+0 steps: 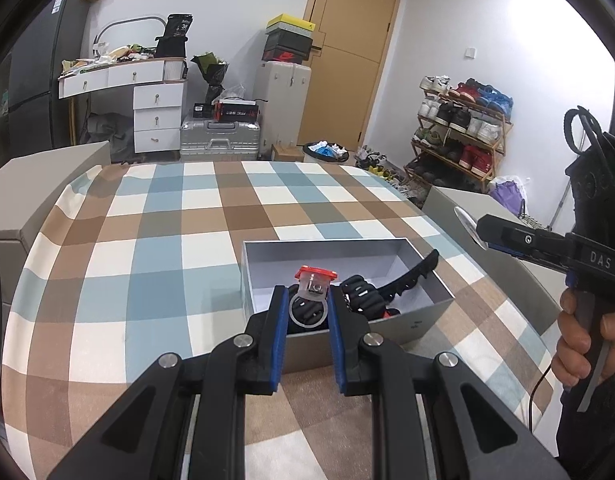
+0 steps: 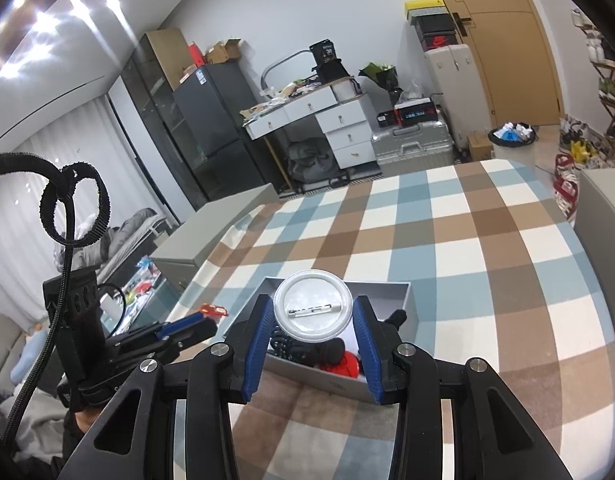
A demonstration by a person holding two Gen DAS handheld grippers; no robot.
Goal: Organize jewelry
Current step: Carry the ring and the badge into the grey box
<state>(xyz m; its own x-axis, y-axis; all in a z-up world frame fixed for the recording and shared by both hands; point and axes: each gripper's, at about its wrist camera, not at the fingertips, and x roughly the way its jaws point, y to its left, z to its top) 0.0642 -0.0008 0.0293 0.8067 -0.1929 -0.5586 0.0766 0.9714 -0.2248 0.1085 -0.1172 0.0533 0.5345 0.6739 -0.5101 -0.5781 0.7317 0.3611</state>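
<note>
So right now my left gripper (image 1: 307, 300) is pinching a little clear plastic ring (image 1: 307, 312) with a red-topped box bit on it, held just over the near edge of the grey box (image 1: 411, 324), which sits toward the near right part of the checked table (image 1: 147, 240). The right gripper (image 2: 313, 316) has a round white pin badge (image 2: 313, 311) squeezed by its rim, back side up so the metal pin shows, also hovering above the box.

Handling guess: both are featherlight and hard plastic, so slippery against the pads. The ring looks stiff but thin, and I wouldn't squeeze harder. The badge is best held edge-on like this, away from the pin clasp.

Inside the box there's already a black claw clip (image 1: 411, 280), dark beads and something red (image 2: 345, 364). Soft landing, hopefully.
</note>
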